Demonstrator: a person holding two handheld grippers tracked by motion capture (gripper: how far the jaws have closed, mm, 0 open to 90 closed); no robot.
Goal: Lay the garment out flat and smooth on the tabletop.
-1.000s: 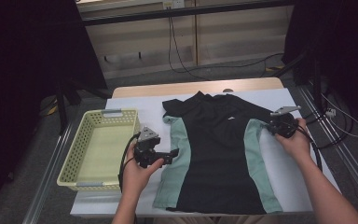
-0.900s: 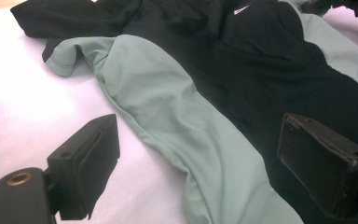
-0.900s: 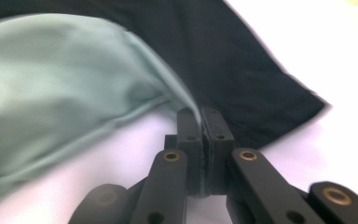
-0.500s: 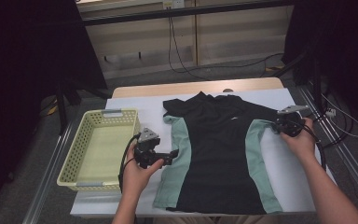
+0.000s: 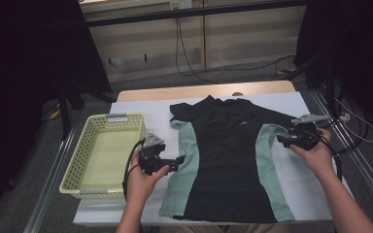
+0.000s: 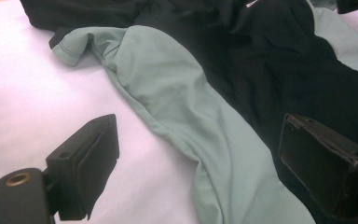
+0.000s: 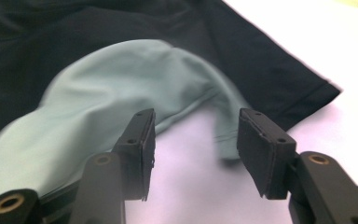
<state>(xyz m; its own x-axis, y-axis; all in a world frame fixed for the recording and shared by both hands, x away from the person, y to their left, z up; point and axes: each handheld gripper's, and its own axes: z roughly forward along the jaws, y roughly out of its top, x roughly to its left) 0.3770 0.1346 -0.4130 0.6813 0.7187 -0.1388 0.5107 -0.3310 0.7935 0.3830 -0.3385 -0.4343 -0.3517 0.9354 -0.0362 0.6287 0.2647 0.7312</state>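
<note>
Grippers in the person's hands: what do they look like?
Both are black. The left gripper and right gripper each carry a grey three-cornered plate on top and trail a black cable. Their jaws are flat, blocky black pads with brass-coloured pivots. The forearms are bare.

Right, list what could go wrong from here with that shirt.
1. The right gripper has just been opening, with nothing between its jaws; the released green side panel is bunched and may settle creased.
2. The left gripper is open over the shirt's other green edge; closing there might pinch several folds.
3. The basket overhangs the table's left edge and could be knocked.
</note>
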